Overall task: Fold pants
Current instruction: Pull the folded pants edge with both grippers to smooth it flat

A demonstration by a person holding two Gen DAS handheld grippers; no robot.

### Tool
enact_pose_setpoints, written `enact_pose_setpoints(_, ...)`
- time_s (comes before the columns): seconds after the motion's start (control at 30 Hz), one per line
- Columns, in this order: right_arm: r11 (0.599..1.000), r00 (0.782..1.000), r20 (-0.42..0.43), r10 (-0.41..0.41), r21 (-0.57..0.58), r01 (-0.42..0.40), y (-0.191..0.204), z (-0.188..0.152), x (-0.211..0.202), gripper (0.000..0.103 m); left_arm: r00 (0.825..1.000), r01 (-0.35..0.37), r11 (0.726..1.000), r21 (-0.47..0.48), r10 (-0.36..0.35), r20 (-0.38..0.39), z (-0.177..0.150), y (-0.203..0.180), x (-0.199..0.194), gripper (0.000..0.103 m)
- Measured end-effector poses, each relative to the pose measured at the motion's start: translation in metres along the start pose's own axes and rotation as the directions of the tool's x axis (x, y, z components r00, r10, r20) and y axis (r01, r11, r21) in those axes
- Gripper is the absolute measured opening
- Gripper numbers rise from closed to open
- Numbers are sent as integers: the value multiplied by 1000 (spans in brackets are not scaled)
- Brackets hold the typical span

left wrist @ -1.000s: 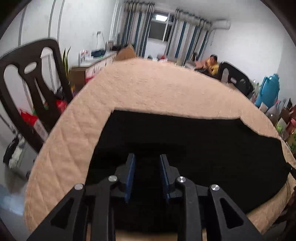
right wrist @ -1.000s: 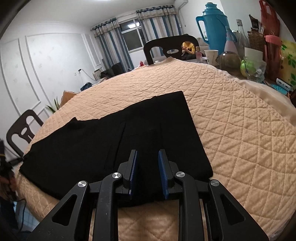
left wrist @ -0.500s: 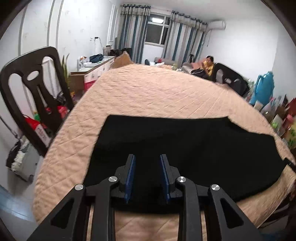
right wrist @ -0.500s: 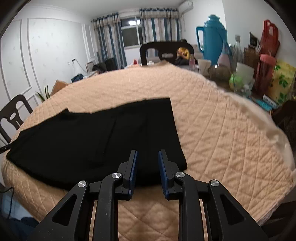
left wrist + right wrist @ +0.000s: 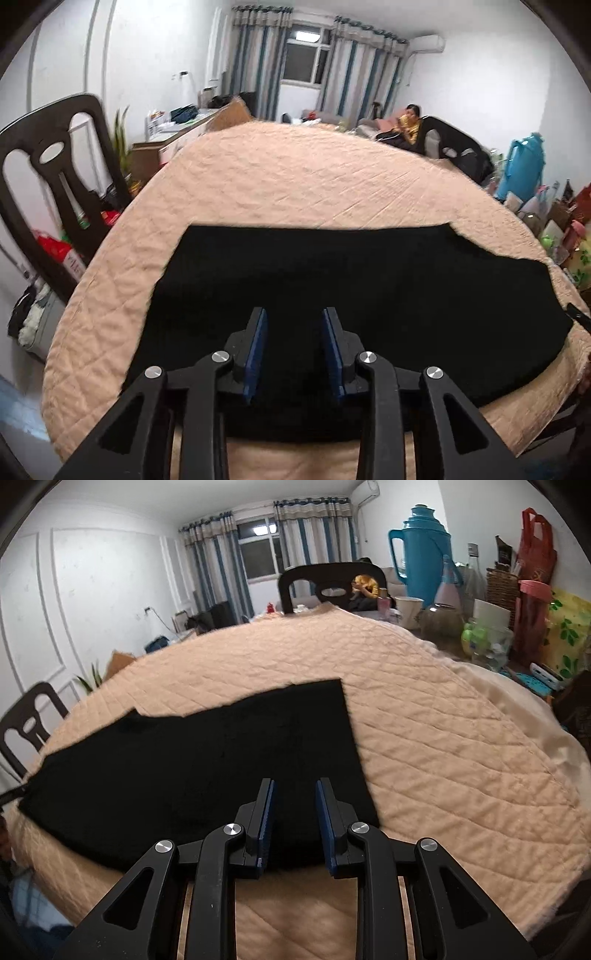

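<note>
Black pants [image 5: 351, 295] lie flat along the near edge of a round table under a peach quilted cover [image 5: 295, 177]. My left gripper [image 5: 293, 317] hovers above their left end, its jaws opening with nothing between the blue pads. In the right wrist view the pants [image 5: 192, 768] stretch leftward, their straight end edge at centre. My right gripper [image 5: 294, 788] hangs over that right end, open by a narrow gap, gripping no cloth. The cover [image 5: 424, 720] is bare to the right of the pants.
A dark chair [image 5: 55, 177] stands left of the table, another [image 5: 328, 579] at the far side. A blue thermos [image 5: 421, 554], cups, bottles and bags crowd the table's right rim. A person [image 5: 408, 125] sits on a sofa far behind.
Both views have pulled back and risen slightly from the pants, showing more of the near table edge. The left gripper's pads have spread a little wider. The pants have not moved.
</note>
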State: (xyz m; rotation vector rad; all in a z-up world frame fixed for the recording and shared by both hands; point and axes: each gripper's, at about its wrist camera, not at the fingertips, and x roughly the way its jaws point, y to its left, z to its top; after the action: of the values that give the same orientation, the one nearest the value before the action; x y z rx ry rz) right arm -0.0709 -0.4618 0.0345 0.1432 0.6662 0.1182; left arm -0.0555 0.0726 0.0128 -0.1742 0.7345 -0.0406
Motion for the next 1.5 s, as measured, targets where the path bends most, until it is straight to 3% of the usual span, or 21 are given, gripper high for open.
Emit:
enact_pose_setpoints(0.1,998,999,-8,47,-28,-47,21,7,16,23,999,48,999,25,-48,-6,10,-12,12,43)
enact_pose_setpoints(0.27,989,993,-35,113,-91,-116,53,12,35,23,996,45,998,43,-42,-77,17,-23,43,43)
enact_pose_setpoints(0.4,999,996,-80,29,-37,-32,29,10,50,23,998,12,1000,22,-10,-66,19,-8,38,43)
enact_pose_setpoints(0.53,991,993,-50,110,85,-105,-8,10,39,23,999,-7,997,-72,3,-46,16,32,26,43)
enact_pose_setpoints(0.63,998,999,-38,-33,47,35,-10,9,31,24,996,-91,988,-122,88,-29,12,57,16,43)
enact_pose_setpoints(0.7,997,999,-33,-29,68,31,-14,9,28,24,996,-84,985,-153,82,-21,9,69,11,43)
enact_pose_setpoints(0.83,999,1000,-31,-2,51,4,-2,14,32,25,994,-112,987,-113,112,-9,13,60,6,43)
enact_pose_setpoints(1.0,1000,998,-56,20,6,-20,18,28,48,25,996,-64,995,-77,60,-61,32,48,30,44)
enact_pose_setpoints(1.03,1000,997,-71,17,8,-16,19,32,53,25,993,-82,993,-88,74,-91,34,51,40,43)
enact_pose_setpoints(1.23,998,994,-103,-38,45,43,2,39,70,25,985,-161,982,-95,154,-83,41,61,42,43)
enact_pose_setpoints(1.33,998,996,-90,-9,66,15,-3,36,64,25,977,-204,973,-107,195,-81,36,60,34,44)
enact_pose_setpoints(1.5,1000,999,-40,-17,-1,17,14,25,39,26,985,-174,982,-73,174,-15,14,38,-1,44)
